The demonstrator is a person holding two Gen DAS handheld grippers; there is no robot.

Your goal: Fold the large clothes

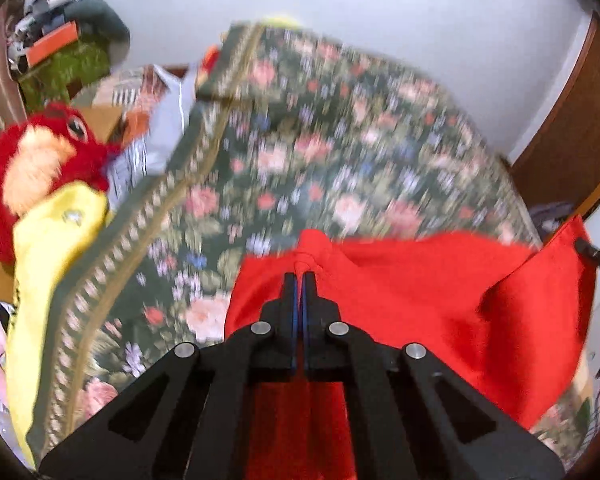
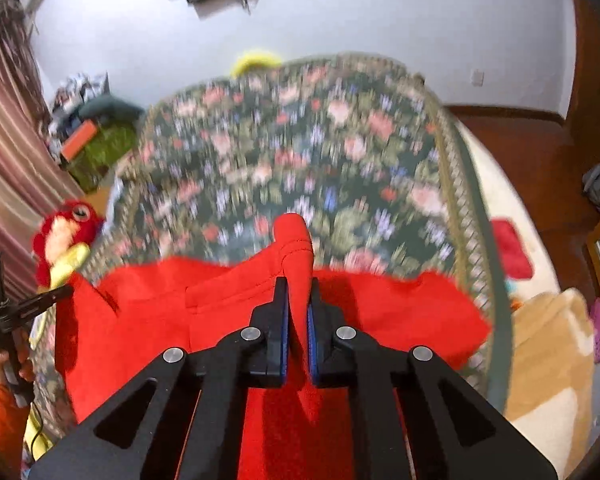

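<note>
A large red garment [image 1: 420, 292] lies across the near part of a bed covered with a floral bedspread [image 1: 300, 140]. My left gripper [image 1: 299, 277] is shut on a bunched edge of the garment, and a small fold sticks up past the tips. In the right wrist view the same red garment [image 2: 160, 320] spreads over the bedspread [image 2: 280, 152]. My right gripper [image 2: 298, 282] is shut on a thick fold that stands up between its blue pads. Stretched between the two grips, the cloth hangs a little off the bed. The left gripper [image 2: 70, 290] shows at the picture's left, held by a hand in an orange sleeve [image 2: 0, 408].
A red plush toy [image 1: 40, 160] and a yellow cloth [image 1: 48, 260] lie at the bed's left side, with a cluttered pile [image 1: 68, 40] behind them. A striped curtain [image 2: 8, 140] hangs on the left. Cream and tan bedding [image 2: 548, 340] and brown wooden furniture [image 2: 540, 152] stand to the right.
</note>
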